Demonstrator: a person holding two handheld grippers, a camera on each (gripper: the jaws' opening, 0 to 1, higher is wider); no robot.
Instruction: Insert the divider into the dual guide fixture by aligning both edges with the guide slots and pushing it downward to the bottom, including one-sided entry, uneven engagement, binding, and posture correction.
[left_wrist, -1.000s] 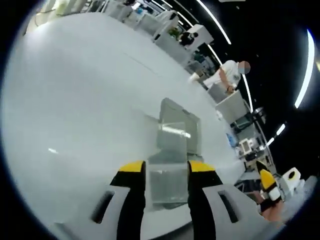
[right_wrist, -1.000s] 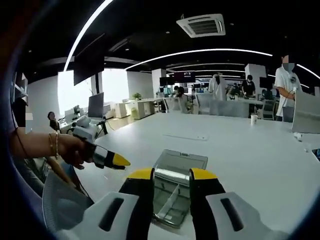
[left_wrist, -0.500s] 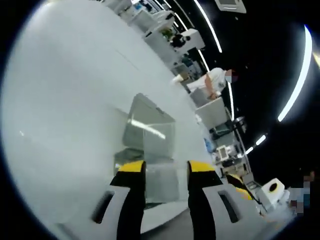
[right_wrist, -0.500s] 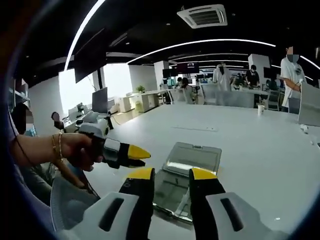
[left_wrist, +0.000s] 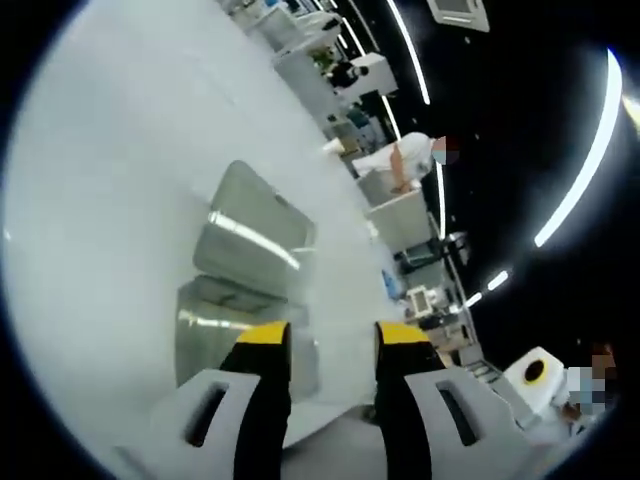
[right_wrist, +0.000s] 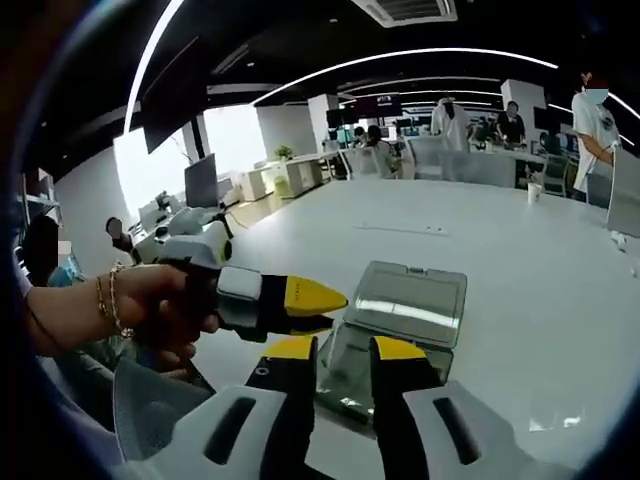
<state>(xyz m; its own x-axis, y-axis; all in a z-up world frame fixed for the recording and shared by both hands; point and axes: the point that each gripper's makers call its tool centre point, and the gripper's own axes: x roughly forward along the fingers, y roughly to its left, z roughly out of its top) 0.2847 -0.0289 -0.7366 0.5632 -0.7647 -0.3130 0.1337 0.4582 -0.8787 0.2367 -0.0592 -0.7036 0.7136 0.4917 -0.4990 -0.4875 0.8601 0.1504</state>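
A clear plastic box, the guide fixture (right_wrist: 344, 372), lies on the white table (right_wrist: 520, 340) with its lid (right_wrist: 412, 298) open and leaning back. My right gripper (right_wrist: 343, 350) is open over the box's near rim. A clear panel shows between its tips, and whether it is the divider I cannot tell. The left gripper (right_wrist: 335, 308), held in a hand (right_wrist: 150, 315), reaches in from the left, just above and left of the box. In the left gripper view my left gripper (left_wrist: 332, 335) is open, with the box (left_wrist: 235, 320) and its lid (left_wrist: 255, 235) left of the jaws.
The table (left_wrist: 110, 180) stretches wide around the box. A paper cup (right_wrist: 533, 190) and a flat strip (right_wrist: 400, 229) lie far across it. Several people (right_wrist: 595, 115) stand at desks in the background. A person (left_wrist: 400, 160) stands beyond the table's far edge.
The left gripper has moved right, up to the box. The right gripper has come closer to the box and its jaws have narrowed slightly. In the left view the box has slid left.
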